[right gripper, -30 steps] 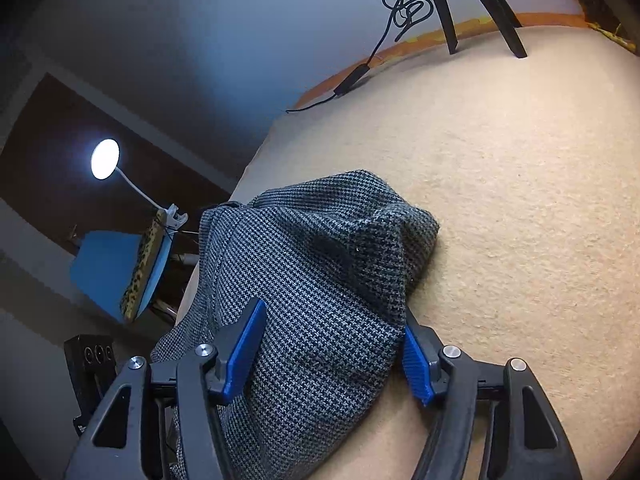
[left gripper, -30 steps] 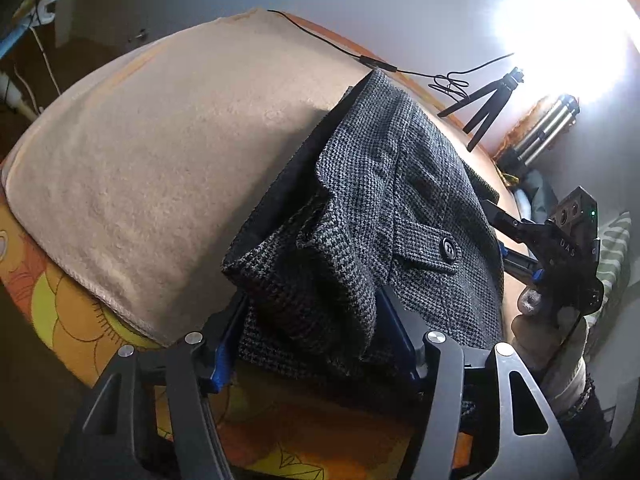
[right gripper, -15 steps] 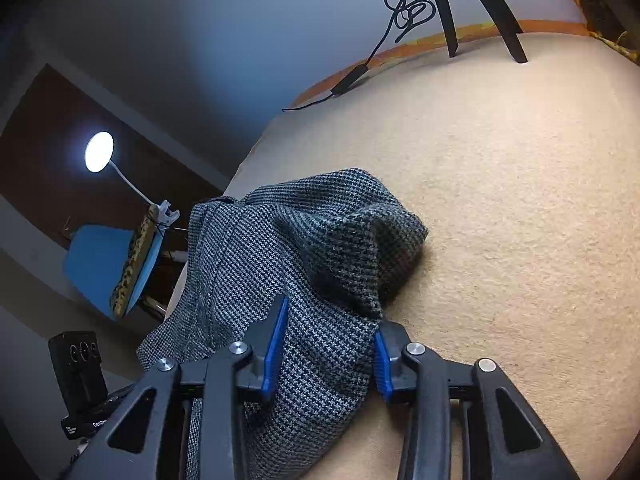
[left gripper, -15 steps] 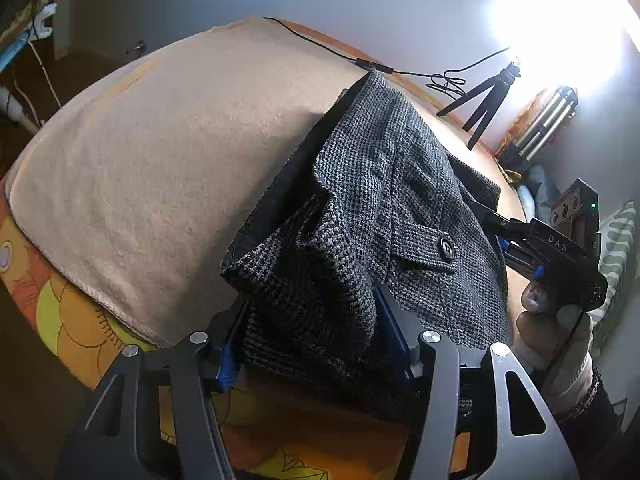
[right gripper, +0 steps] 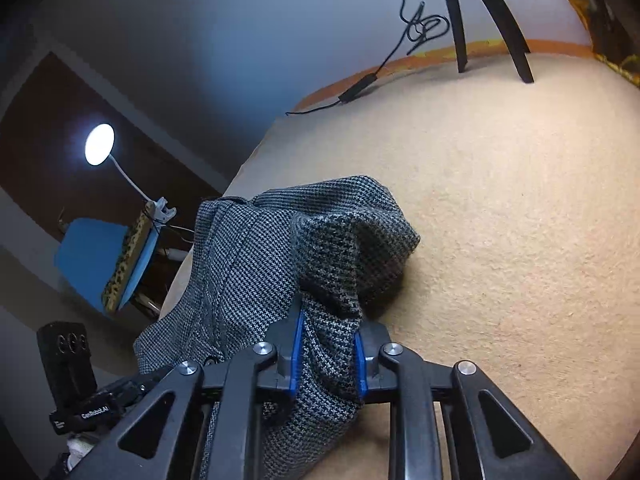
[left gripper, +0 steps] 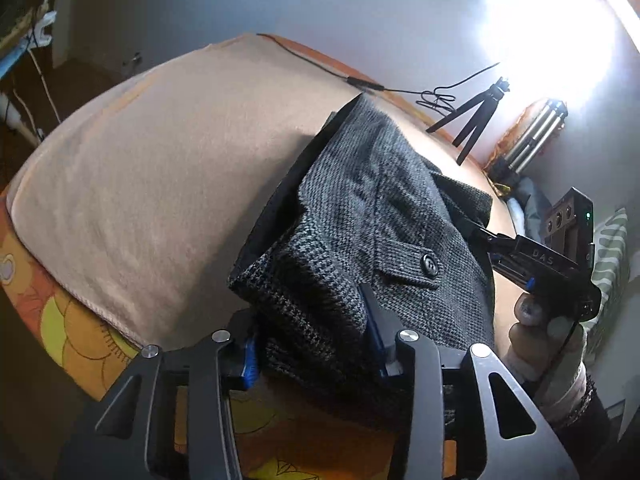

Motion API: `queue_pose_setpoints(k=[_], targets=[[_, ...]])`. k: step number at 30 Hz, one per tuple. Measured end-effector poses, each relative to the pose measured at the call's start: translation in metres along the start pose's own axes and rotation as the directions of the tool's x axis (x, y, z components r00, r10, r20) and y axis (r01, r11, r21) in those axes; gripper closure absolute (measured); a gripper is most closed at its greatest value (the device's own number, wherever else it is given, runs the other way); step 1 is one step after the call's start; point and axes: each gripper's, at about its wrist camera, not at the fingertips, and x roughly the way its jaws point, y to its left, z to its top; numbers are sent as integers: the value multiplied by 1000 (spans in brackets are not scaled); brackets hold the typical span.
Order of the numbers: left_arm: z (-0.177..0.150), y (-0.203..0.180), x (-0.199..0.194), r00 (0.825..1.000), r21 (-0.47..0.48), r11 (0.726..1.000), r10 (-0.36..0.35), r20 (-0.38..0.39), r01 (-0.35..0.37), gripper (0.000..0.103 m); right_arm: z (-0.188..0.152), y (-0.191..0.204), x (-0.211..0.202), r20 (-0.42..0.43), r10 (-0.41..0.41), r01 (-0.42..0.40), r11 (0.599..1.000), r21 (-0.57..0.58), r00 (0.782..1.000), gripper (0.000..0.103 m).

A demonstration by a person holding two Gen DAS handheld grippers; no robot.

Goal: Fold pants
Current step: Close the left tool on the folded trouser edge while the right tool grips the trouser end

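Grey houndstooth pants (left gripper: 372, 216) bunched on the beige blanket (left gripper: 160, 184). Left gripper (left gripper: 310, 338) angled down at the blanket's near edge, jaws closing on a thick fold at the waistband. Right gripper (right gripper: 326, 354) angled down on the pants' other end, jaws closing, pads pinching a narrow fold.

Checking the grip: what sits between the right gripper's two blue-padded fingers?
A bunched fold of the grey houndstooth woven pants fills the gap as the right gripper closes; the right wrist view shows it.
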Motion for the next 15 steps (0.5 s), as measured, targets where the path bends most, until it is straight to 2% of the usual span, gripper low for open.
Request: queue_pose_setpoints(k=[3, 5, 7, 9, 11, 15], targets=[[-1, 1, 1, 1000, -1, 1000, 0, -1, 0, 63, 1, -3, 0, -6, -4, 4, 1000, 17, 1000, 83], [-1, 4, 0, 1000, -14, 1000, -10, -3, 10, 63, 2, -6, 2, -9, 2, -1, 999, 38, 1000, 76], [-1, 5, 0, 1000, -15, 1000, -13, -4, 13, 64, 3, -10, 8, -28, 15, -13, 998, 68, 999, 61], [-1, 5, 0, 1000, -18, 1000, -15, -4, 15, 64, 5, -12, 13, -35, 36, -32, 995, 91, 999, 59], [-1, 6, 1, 1000, -23, 1000, -20, -6, 20, 64, 6, -11, 15, -36, 30, -26, 996, 89, 999, 59], [0, 7, 0, 1000, -30, 999, -23, -3, 23, 66, 6, -4, 15, -25, 6, -5, 998, 56, 1000, 78]])
